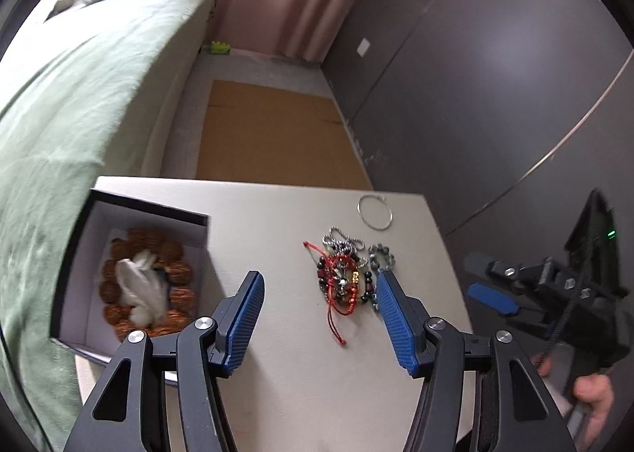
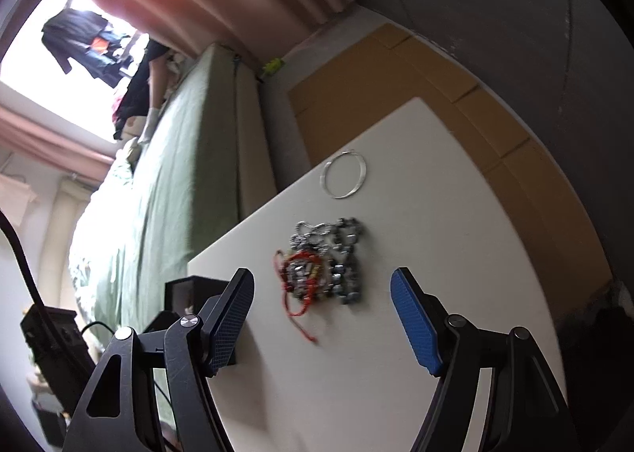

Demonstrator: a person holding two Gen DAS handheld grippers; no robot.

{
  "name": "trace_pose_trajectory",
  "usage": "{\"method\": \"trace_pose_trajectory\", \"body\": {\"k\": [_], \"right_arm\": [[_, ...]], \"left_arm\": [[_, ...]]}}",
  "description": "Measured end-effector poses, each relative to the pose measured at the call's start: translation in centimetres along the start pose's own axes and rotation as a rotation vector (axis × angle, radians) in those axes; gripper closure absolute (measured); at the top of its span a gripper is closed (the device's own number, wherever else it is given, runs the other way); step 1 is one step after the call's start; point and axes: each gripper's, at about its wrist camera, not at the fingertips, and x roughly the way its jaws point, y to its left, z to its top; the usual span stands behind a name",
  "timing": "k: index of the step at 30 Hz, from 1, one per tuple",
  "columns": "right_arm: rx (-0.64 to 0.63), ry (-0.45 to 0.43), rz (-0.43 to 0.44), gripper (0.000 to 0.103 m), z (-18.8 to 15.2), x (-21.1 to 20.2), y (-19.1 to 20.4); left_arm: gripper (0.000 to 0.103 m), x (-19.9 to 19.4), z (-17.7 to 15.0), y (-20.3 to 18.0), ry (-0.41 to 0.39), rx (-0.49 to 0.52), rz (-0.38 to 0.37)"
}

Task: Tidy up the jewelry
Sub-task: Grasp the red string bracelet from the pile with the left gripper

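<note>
Grippers are hovering over the white worktop [image 1: 285, 392], both with fingers spread wide and gripping nothing: the left gripper [image 1: 320, 319] and the right gripper [image 2: 321, 319]. The jewelry pile [image 1: 346, 273] is lying beyond them, beside a silver ring [image 1: 375, 212]. Only the left view is showing inside the box [image 1: 130, 210], where a brown bead bracelet [image 1: 176, 253] is lying.

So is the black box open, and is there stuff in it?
Open, and not empty. The black box has no lid on it, and inside you can see a ring of big brown beads with something white lying on them.
</note>
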Motion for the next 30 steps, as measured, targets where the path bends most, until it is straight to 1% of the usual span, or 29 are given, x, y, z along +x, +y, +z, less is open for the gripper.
{"method": "trace_pose_trajectory", "body": {"k": [5,9,11,12,15,17,18,19,20,22,23,25,27,30], "right_arm": [[0.027,-0.002,-0.015,0.031,0.4,-0.5,-1.1],[0.039,0.007,-0.033,0.031,0.5,-0.6,-1.5],[0.041,0.014,-0.035,0.031,0.5,-0.7,-1.7],[0.041,0.016,-0.037,0.031,0.6,-0.7,-1.7],[0.049,0.021,-0.035,0.031,0.7,-0.7,-1.9],[0.058,0.028,-0.026,0.031,0.7,-0.7,-2.1],[0.058,0.031,-0.026,0.031,0.7,-0.8,-2.1],[0.058,0.032,-0.033,0.031,0.8,-0.8,-2.2],[0.059,0.03,-0.045,0.031,0.8,-0.9,-2.3],[0.062,0.023,-0.076,0.031,0.9,-1.1,-2.6],[0.063,0.021,-0.085,0.031,1.0,-1.2,-2.7],[0.061,0.022,-0.088,0.031,0.9,-1.2,-2.8],[0.051,0.027,-0.078,0.031,0.9,-1.1,-2.6],[0.024,0.04,-0.059,0.031,0.7,-0.7,-1.9]], "left_arm": [[0.049,3.7,-0.2,-1.9,0.081,0.02,0.04],[0.052,6.6,-1.2,-2.7,0.132,0.041,0.064],[0.055,7.9,-1.7,-2.9,0.153,0.045,0.082],[0.057,8.4,-1.9,-2.9,0.159,0.045,0.088],[0.057,9.5,-2.3,-2.9,0.173,0.039,0.104],[0.058,9.7,-2.4,-2.9,0.159,0.041,0.11],[0.062,9.7,-2.4,-2.9,0.157,0.041,0.109],[0.069,9.8,-2.3,-2.9,0.161,0.037,0.103],[0.072,9.8,-2.3,-2.8,0.16,0.033,0.089],[0.091,9.6,-2.4,-3.0,0.162,0.042,0.06],[0.096,9.4,-2.5,-3.2,0.162,0.059,0.062],[0.102,8.9,-2.7,-3.6,0.149,0.09,0.079],[0.102,8.0,-2.8,-3.4,0.14,0.084,0.046],[0.102,6.8,-3.0,-3.3,0.12,0.095,0.027]]}}
